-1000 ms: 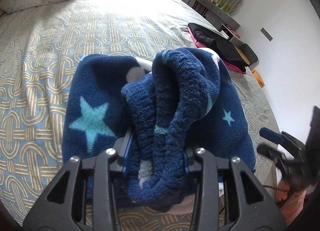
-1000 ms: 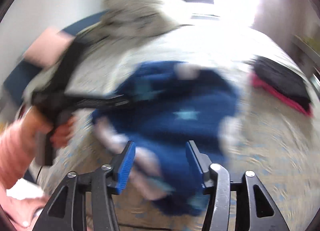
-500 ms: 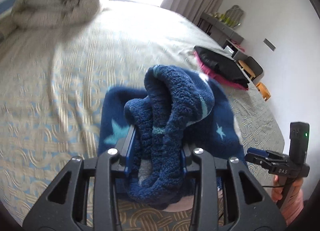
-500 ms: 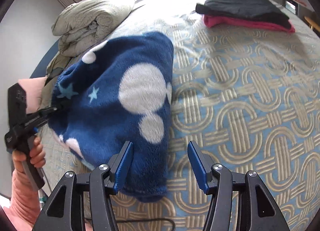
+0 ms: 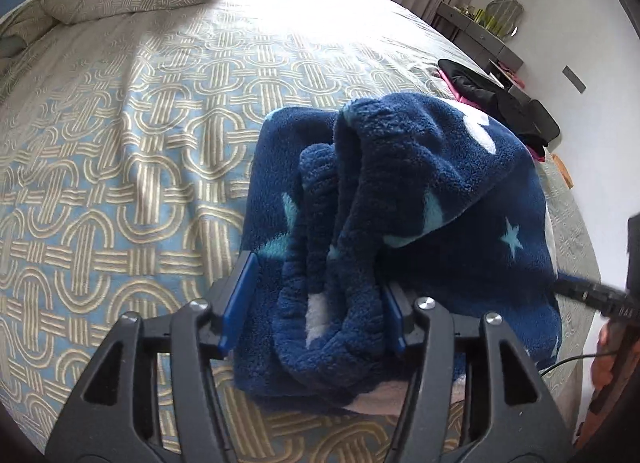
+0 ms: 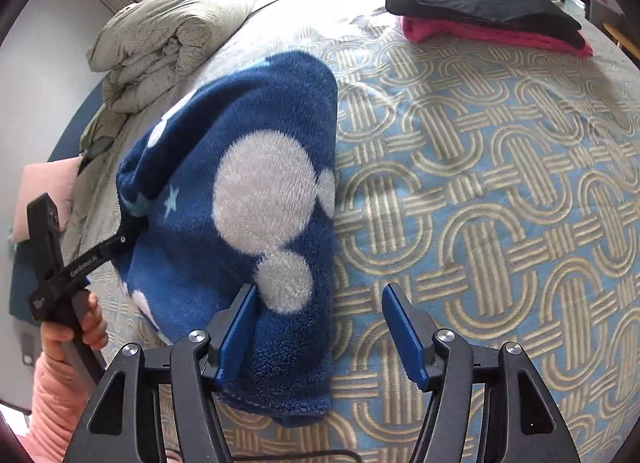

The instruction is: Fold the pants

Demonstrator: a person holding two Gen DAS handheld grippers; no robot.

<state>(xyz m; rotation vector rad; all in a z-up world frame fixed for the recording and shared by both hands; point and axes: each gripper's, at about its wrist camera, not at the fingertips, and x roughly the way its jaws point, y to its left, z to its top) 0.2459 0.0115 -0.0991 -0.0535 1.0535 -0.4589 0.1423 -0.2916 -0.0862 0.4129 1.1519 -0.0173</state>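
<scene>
Folded blue fleece pants (image 6: 248,199) lie on patterned bedspread (image 6: 480,191), long axis running away from right tongs (image 6: 320,327), toward bedding roll.

Right tongs: jaws opening, wide; near end of bundle between them, only left pad touching.

Left tongs (image 5: 316,307): jaws opening, bunched pants edge between pads; left pad apart from fleece, right pad hidden.

No containers seen.

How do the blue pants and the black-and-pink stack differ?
The blue pants are fuzzy, patterned with white dots and stars; the stack is plain black over pink. The pants lie bunched beside both grippers; the stack lies flat, far off. Both rest on the bed.
</scene>
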